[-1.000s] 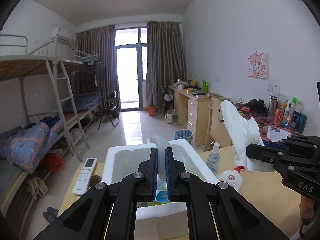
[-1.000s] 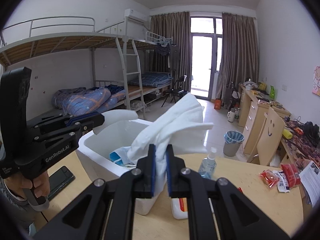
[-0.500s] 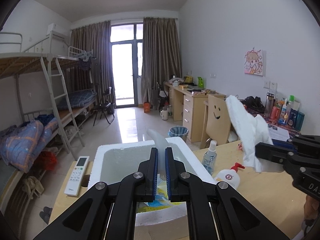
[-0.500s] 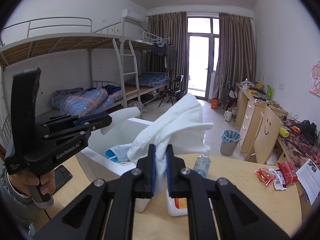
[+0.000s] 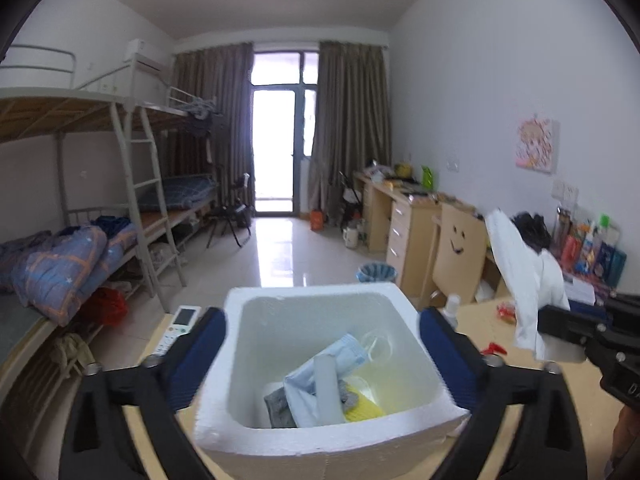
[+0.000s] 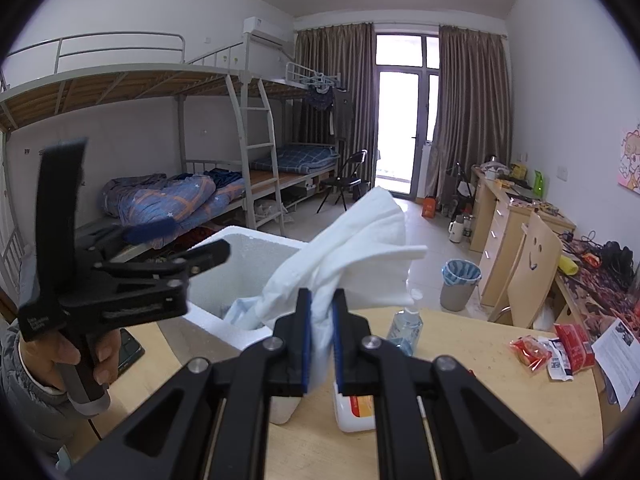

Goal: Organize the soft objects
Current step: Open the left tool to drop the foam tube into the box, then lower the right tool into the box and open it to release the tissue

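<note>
The left gripper [image 5: 322, 336] has its jaws spread wide apart, one blue pad outside each side wall of the white foam box [image 5: 434, 364], with nothing between them but the box's open mouth. Inside the box lie a pale blue face mask [image 5: 344, 354], a grey tube-shaped piece [image 5: 328, 390], and grey and yellow soft items on the bottom; the rim all round is free. The right gripper [image 6: 320, 334] has its jaws clamped on a white cloth [image 6: 360, 248], which stands up above them and droops toward the box's near corner, just beside the rim. Right of the box on the tabletop [image 6: 480, 376] stand a clear pump bottle [image 6: 406, 326] and a white bottle [image 6: 356, 410] under the right jaws. Red snack packets [image 6: 556, 350] lie well apart, near the tabletop's right edge. A remote control [image 5: 178, 326] lies left of the box, by the tabletop's far edge.
</note>
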A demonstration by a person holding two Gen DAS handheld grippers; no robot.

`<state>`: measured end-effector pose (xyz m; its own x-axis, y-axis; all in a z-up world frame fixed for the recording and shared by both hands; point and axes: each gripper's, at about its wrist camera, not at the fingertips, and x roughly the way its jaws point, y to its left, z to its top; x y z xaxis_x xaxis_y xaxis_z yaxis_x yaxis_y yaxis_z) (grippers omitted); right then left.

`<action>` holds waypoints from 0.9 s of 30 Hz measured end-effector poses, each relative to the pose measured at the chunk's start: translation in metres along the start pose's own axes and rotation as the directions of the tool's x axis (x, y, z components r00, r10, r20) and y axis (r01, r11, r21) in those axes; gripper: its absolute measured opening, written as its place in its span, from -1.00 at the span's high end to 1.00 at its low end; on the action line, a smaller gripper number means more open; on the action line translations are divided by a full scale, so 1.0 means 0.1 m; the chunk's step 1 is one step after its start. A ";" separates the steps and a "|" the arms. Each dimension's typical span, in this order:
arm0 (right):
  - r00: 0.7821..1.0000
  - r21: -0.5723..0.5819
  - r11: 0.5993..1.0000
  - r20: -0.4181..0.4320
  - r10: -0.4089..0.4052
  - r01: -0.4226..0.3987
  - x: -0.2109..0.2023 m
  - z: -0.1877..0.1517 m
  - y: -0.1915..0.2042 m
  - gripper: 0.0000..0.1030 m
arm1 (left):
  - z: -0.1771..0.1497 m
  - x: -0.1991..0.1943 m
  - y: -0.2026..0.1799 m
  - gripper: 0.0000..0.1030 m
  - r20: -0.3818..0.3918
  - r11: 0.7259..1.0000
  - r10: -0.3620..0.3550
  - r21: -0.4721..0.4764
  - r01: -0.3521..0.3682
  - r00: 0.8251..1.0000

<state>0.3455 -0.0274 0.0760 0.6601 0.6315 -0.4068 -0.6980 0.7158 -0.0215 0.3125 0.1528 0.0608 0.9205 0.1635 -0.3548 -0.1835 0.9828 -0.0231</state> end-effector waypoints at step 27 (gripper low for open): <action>0.999 -0.016 0.999 -0.008 0.033 -0.033 0.19 0.11 0.14 0.77 | -0.07 -0.36 0.34 -0.98 0.028 0.995 0.093 -0.041 -0.092 0.995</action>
<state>0.3517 -0.0019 0.0781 0.6348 0.6521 -0.4144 -0.7236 0.6899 -0.0228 0.2707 0.1797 0.0662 0.9089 0.2563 -0.3291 -0.2809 0.9593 -0.0286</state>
